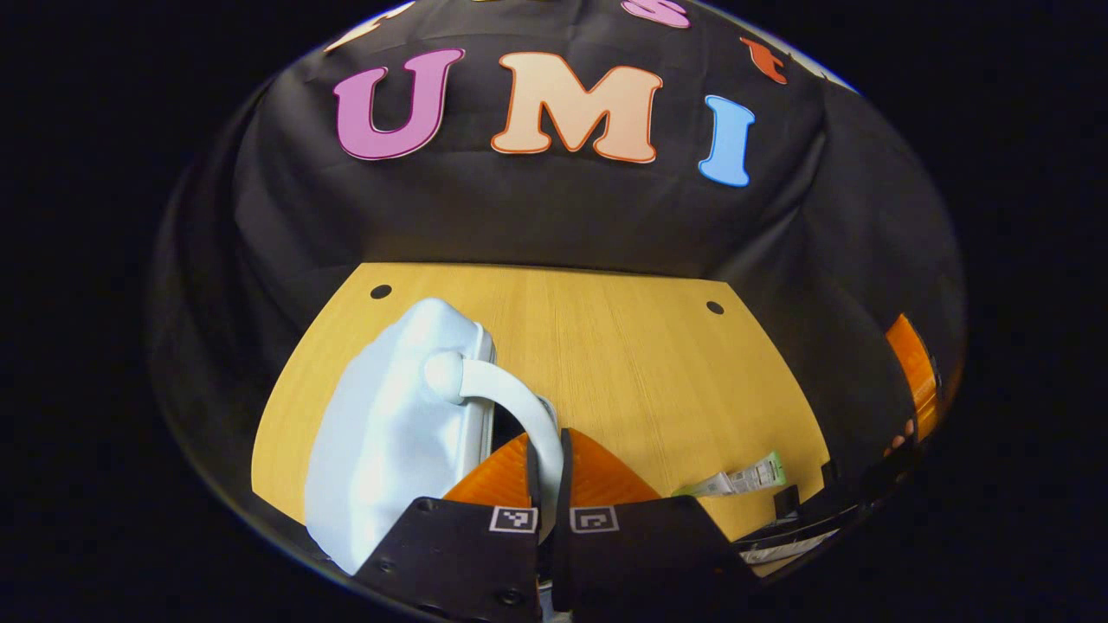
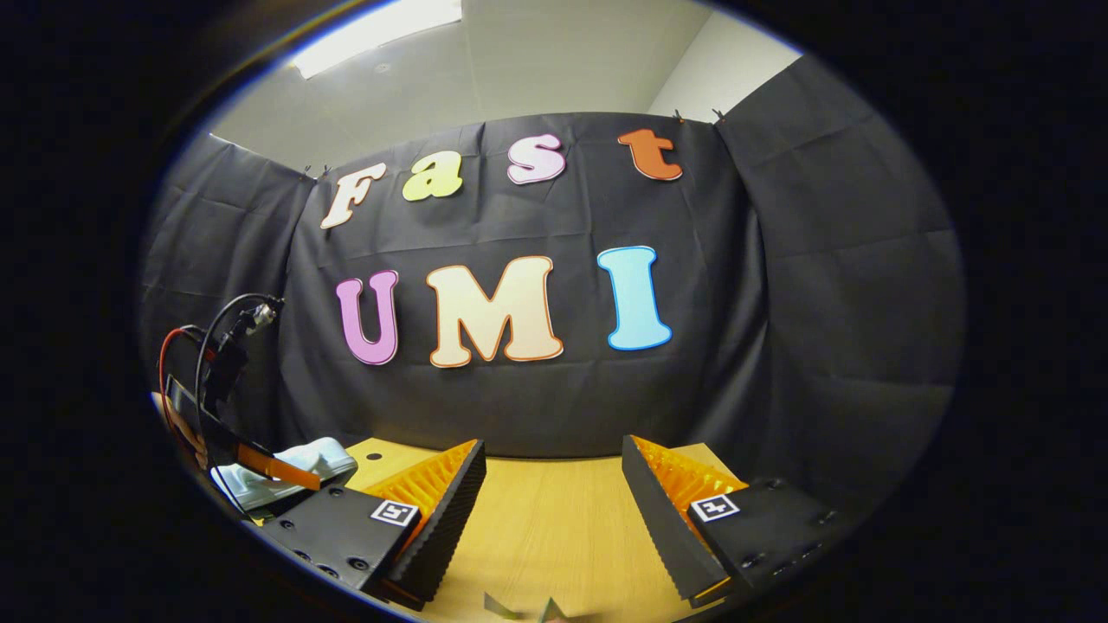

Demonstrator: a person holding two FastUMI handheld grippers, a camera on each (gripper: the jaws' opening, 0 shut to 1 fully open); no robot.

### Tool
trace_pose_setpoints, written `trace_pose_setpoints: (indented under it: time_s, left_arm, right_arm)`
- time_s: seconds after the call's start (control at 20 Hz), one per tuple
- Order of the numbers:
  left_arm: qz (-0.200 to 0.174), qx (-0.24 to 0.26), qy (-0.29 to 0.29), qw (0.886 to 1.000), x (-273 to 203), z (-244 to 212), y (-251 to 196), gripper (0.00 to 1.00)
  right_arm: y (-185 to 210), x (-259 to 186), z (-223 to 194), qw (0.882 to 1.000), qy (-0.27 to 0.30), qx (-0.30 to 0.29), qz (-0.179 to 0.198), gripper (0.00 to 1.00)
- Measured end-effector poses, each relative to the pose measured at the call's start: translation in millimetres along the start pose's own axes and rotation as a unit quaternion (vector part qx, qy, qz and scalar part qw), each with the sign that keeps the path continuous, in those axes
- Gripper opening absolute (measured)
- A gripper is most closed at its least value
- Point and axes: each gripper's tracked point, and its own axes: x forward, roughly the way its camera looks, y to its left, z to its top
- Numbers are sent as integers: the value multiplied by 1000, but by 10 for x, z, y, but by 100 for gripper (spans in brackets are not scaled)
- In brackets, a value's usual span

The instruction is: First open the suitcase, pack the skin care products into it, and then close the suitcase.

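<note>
The left gripper [image 1: 548, 484] is pinched tight on the white suitcase's [image 1: 389, 433] handle [image 1: 511, 398] near the tabletop's [image 1: 623, 363] left edge, likely opening it, which needs a steady lift, while the right gripper [image 2: 554, 510] hangs wide apart, empty.

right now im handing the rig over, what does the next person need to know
Left gripper: shut on the suitcase handle.
Right gripper: open, holding nothing, above the table.
The white suitcase stands on the table's left side; whether it is open cannot be told.
A skin care tube lies on the table to the right.
Left to do: confirm the case is open, pack the products, close it.
</note>
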Motion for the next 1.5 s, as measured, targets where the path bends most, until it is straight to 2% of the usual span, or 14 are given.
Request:
trace_pose_setpoints:
  time_s: [0.25, 0.6, 0.8, 1.1, 1.3, 1.5]
  left_arm:
    - [5, -5, -25, 1000, -208, 319, 487, 0]
    - [52, -20, -69, 996, -495, 575, 1478, 0]
    - [87, -9, -84, 993, -631, 596, 2032, 0]
    - [87, -48, -99, 990, -687, 583, 2616, 0]
    - [111, -37, -92, 989, -632, 488, 3036, 0]
    - [128, -63, -91, 986, -560, 411, 3359, 0]
  right_arm:
    - [142, -35, 32, 1000, -2, -8, -17, 98]
    - [412, -158, -157, 999, 21, -17, -43, 98]
    - [747, -179, -222, 999, 25, -23, -40, 98]
    - [1161, -238, -261, 998, 20, -34, -43, 98]
    - [1362, -260, -284, 998, 20, -39, -50, 98]
    - [1502, -270, -335, 997, 28, -43, -57, 98]
